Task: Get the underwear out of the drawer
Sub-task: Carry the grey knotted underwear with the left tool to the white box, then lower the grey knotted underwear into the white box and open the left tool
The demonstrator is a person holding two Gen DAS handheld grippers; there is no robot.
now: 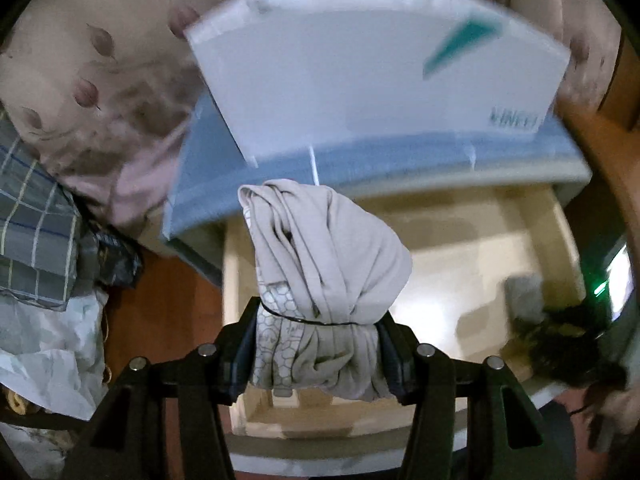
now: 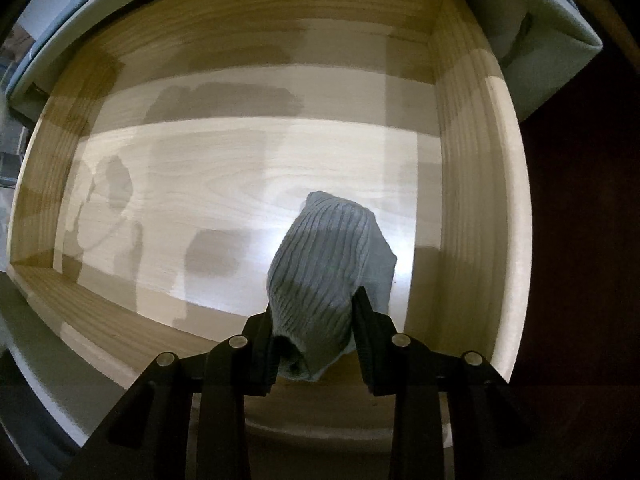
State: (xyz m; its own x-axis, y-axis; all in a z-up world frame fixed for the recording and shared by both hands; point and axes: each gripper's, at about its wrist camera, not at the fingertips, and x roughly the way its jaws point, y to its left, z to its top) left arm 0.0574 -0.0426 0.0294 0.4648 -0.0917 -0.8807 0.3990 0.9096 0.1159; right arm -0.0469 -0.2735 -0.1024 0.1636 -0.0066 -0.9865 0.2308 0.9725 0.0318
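The left gripper [image 1: 316, 344], nearest its own camera, has both black jaws pressed against a bundle of beige underwear [image 1: 320, 280] that is bound with a thin dark band and partly printed with a honeycomb pattern. The jaws stand fairly wide because the roll is thick. The bundle hangs clear above the open wooden drawer [image 1: 480, 240], whose pale floor shows blurred beneath it. Behind the drawer sits a white cabinet top [image 1: 360, 60] with a teal mark, over a blue edge. A floral pink cloth [image 1: 100, 80] fills the background at left, with checked fabric [image 1: 32, 216] and crumpled white plastic [image 1: 52, 340] below it on the reddish-brown floor.

In the right wrist view, the right gripper [image 2: 314, 320] points down into the same drawer [image 2: 472, 200] and is pinched, at a narrower spread, on a roll of grey ribbed underwear [image 2: 324, 264]. That roll is inside the drawer, toward its right wall; whether its far end touches the light plywood bottom cannot be told. The rest of the drawer floor carries only soft shadows. The grey-white cabinet frame [image 2: 560, 40] curves around the drawer's back and right corner.
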